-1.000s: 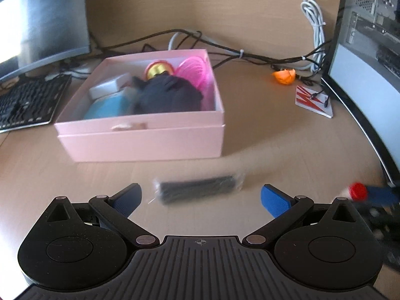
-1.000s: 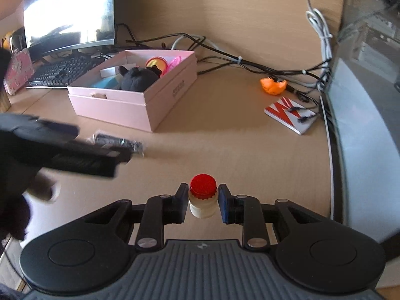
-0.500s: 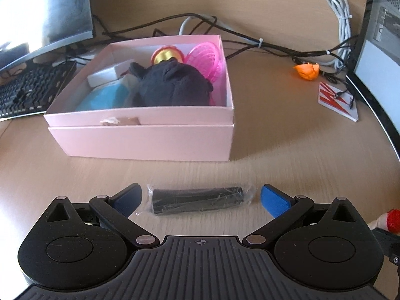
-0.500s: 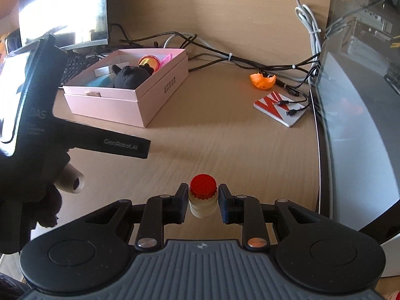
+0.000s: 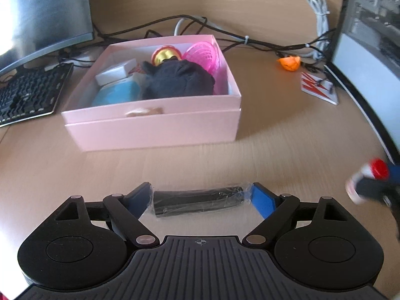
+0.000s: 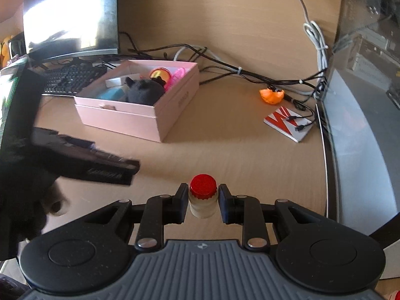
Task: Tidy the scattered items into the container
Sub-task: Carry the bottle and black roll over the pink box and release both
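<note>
My left gripper (image 5: 200, 198) is open, its blue fingers on either side of a black cylinder in clear wrap (image 5: 198, 200) that lies on the desk. The pink box (image 5: 155, 127) stands beyond it and holds a black plush, a pink mesh item, a gold ball, a white box and a blue item. My right gripper (image 6: 203, 201) is shut on a small bottle with a red cap (image 6: 202, 196), held above the desk. The bottle also shows in the left wrist view (image 5: 373, 175). The pink box also shows in the right wrist view (image 6: 125, 117).
An orange toy (image 6: 271, 95) and a red-white booklet (image 6: 287, 123) lie at the back right. A keyboard (image 5: 27, 92) and monitor (image 5: 37, 17) stand left of the box. Cables (image 5: 262, 42) run along the back wall. A curved screen (image 6: 362, 130) bounds the right side.
My left gripper has moved forward so the wrapped cylinder lies between its fingers. My right gripper has lifted and shifted with the bottle still held.
</note>
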